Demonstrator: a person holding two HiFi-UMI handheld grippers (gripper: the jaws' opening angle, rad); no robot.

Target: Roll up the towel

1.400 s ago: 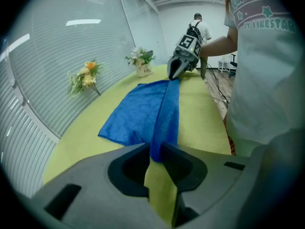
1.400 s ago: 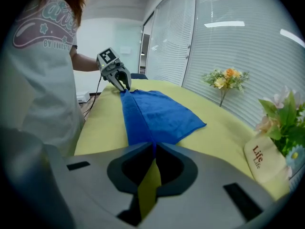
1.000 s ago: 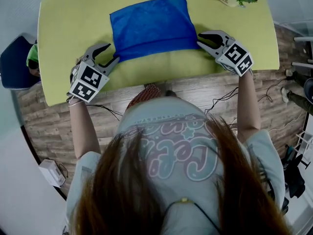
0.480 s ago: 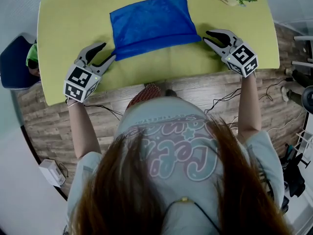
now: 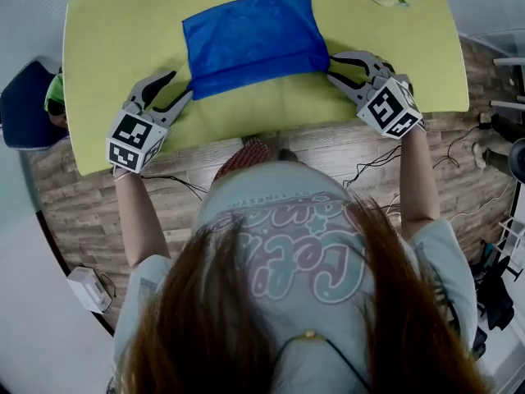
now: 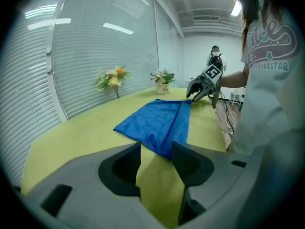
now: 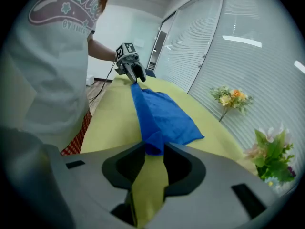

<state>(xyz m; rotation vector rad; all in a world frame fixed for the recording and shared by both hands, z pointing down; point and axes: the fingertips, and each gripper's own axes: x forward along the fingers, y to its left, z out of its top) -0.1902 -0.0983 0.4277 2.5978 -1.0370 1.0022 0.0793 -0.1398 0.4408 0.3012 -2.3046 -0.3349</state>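
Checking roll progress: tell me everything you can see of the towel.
The blue, terry-looking towel lies flat on the yellow-green table, its near edge turned over in a low roll. Its near corners sit between the parted jaws of the left gripper and the right gripper; the right's have just been opening.

1. My T-shirt (image 5: 279,245) is pale grey and short-sleeved, with rounded pink and teal lettering across the front.
2. My long reddish-brown hair (image 5: 189,318) falls over it in loose hanks.
3. My left gripper (image 5: 182,85) and right gripper (image 5: 331,66) have smooth grey moulded jaws.
4. Each carries a white cube (image 5: 135,138) printed with black square markers.
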